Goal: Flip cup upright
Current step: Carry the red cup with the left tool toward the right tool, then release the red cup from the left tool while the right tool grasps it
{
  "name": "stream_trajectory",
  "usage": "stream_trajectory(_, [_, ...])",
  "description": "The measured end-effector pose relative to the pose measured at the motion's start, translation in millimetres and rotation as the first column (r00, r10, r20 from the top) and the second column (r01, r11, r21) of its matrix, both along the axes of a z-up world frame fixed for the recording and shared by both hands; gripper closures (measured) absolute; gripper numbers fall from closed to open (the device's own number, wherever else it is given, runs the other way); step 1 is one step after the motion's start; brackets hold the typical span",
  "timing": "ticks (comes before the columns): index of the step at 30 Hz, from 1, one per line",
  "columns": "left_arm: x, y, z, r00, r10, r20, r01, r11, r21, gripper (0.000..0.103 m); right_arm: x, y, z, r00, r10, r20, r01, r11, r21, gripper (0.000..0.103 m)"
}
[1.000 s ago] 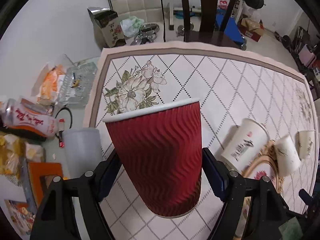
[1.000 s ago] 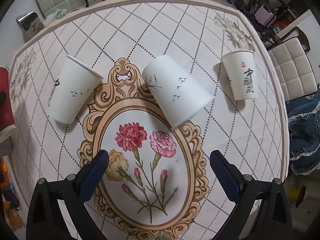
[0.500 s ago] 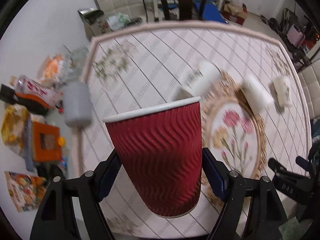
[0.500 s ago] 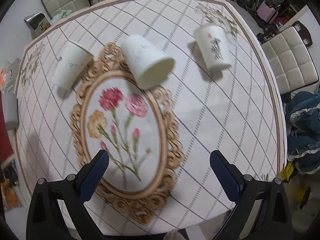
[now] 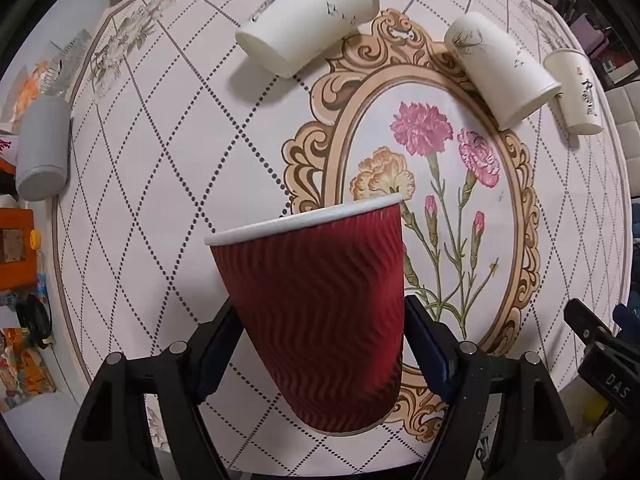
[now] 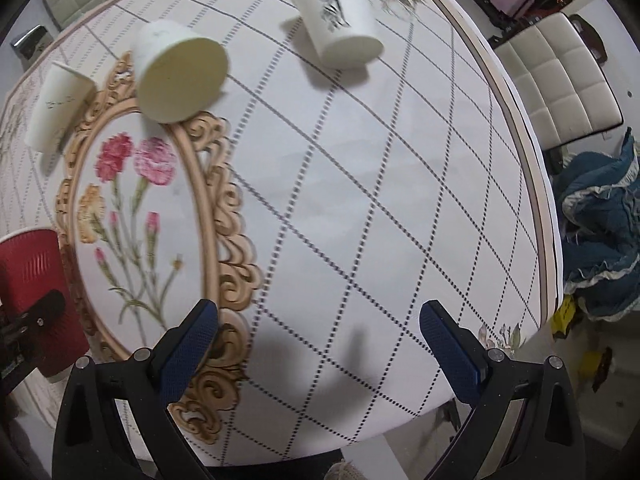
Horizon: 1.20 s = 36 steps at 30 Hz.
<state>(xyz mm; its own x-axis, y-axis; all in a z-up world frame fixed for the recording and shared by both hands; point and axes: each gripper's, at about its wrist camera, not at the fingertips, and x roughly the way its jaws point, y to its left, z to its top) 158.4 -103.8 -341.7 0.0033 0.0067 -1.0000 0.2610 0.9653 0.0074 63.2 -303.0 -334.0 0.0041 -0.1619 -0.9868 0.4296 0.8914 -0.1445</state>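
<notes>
My left gripper (image 5: 320,336) is shut on a red ribbed paper cup (image 5: 316,312) with a white rim, held above the near part of the table. The cup also shows at the left edge of the right wrist view (image 6: 36,288). Three white paper cups lie on their sides on the tablecloth: one at the far left (image 5: 308,20), one in the middle (image 5: 500,68) and one at the far right (image 5: 576,92). In the right wrist view they show at the left (image 6: 56,108), the middle (image 6: 180,72) and the top (image 6: 336,32). My right gripper (image 6: 318,344) is open and empty above the table's near edge.
The round table wears a white diamond-pattern cloth with a gold oval flower frame (image 5: 424,184). A grey cup (image 5: 42,152) and clutter lie off the cloth at the left. A white chair (image 6: 560,92) and blue fabric (image 6: 600,236) stand right of the table.
The left gripper has carried the red cup from the table's left side towards the flower frame and tipped to look down. The right gripper has swung right and lower towards the near edge.
</notes>
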Motion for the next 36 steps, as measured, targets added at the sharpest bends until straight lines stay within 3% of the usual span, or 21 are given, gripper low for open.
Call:
stream_trajectory(6, [3, 0, -10, 0.999, 0.037, -0.020, -0.037, 0.999, -0.016, 0.022, -5, -10, -7, 1.000, -0.010, -0.013, 0.010, 1.000, 0.002, 0.001])
stream_trajectory(7, [1, 2, -9, 0.999, 0.037, -0.020, -0.038, 0.999, -0.016, 0.019, -5, -11, -8, 1.000, -0.010, -0.012, 0.010, 1.000, 0.002, 0.001])
stream_trajectory(9, [2, 5, -10, 0.999, 0.038, -0.020, -0.038, 0.999, -0.019, 0.002, -5, -14, -8, 1.000, -0.010, -0.012, 0.010, 1.000, 0.003, 0.001])
stream_trajectory(21, [8, 5, 5, 0.998, 0.064, 0.014, -0.063, 0.998, -0.016, 0.002, -4, -24, -5, 1.000, -0.006, 0.010, 0.006, 1.000, 0.004, 0.001])
stream_trajectory(27, [1, 24, 48, 0.987, 0.080, 0.137, -0.086, 0.996, 0.035, 0.002, -4, -19, 2, 1.000, -0.008, 0.026, 0.008, 1.000, 0.010, 0.001])
stream_trajectory(32, [-12, 68, 87, 0.955, 0.137, 0.263, -0.164, 0.983, 0.083, 0.002, -2, -7, 10, 0.998, 0.026, 0.051, -0.027, 0.999, 0.021, 0.001])
stream_trajectory(36, [-23, 107, 92, 0.932, 0.180, 0.313, -0.228, 0.966, 0.125, 0.002, 7, 15, 21, 0.995, 0.069, 0.072, -0.070, 0.997, 0.016, 0.001])
